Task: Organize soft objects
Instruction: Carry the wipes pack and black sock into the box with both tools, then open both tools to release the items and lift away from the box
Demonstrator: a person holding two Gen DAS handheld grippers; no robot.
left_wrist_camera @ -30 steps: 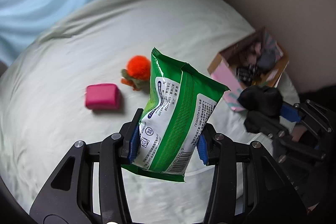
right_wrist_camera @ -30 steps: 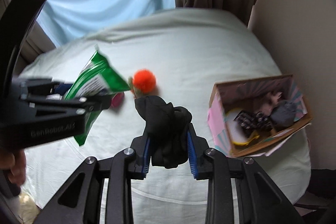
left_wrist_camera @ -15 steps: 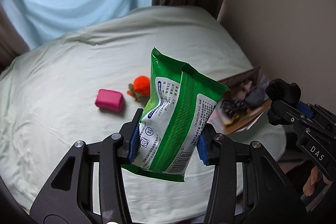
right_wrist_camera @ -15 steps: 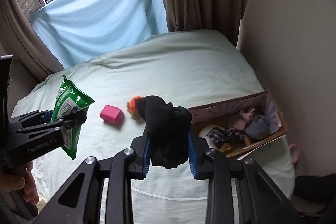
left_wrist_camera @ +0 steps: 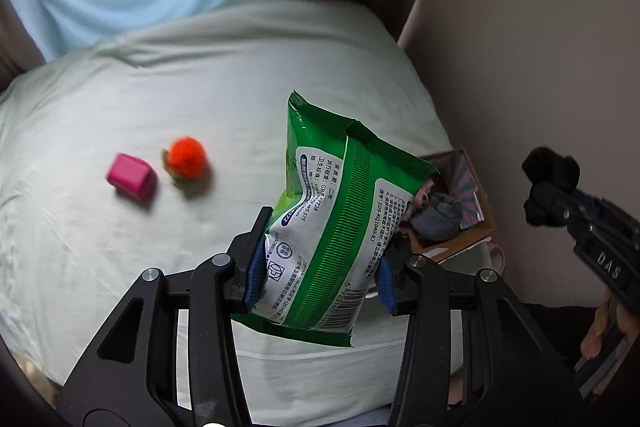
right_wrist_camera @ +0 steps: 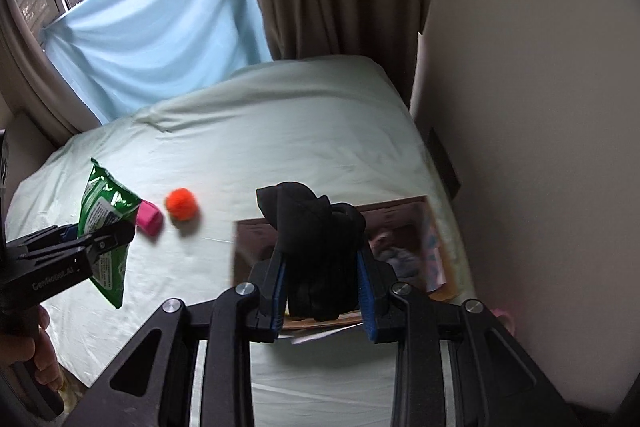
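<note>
Since a second ago we have swung both grippers rightward, so the cardboard box (right_wrist_camera: 400, 243) that sat off to the side now lies directly beneath the right gripper (right_wrist_camera: 322, 291), and in the left view it has slid behind the pack.

Nearest to us, the right gripper is clamped on a bundle of black cloth (right_wrist_camera: 316, 239), which bulges above the blue pads and hangs over the box's open top. The left gripper (left_wrist_camera: 320, 263) is closed on the green wipes pack (left_wrist_camera: 332, 223), held upright and tilted, with the box's near corner showing just past its right edge.

To do this step well, we should lower the black cloth until it is inside the box walls before letting the jaws part; it is limp and could drape over the rim. We judge the pack should wait clear to the left, then follow flat so it does not crush what is already inside.

Farther out on the pale bedsheet (left_wrist_camera: 200, 87), the pink block (left_wrist_camera: 130, 181) and orange pompom toy (left_wrist_camera: 186, 159) lie just beside each other, not yet collected.
</note>
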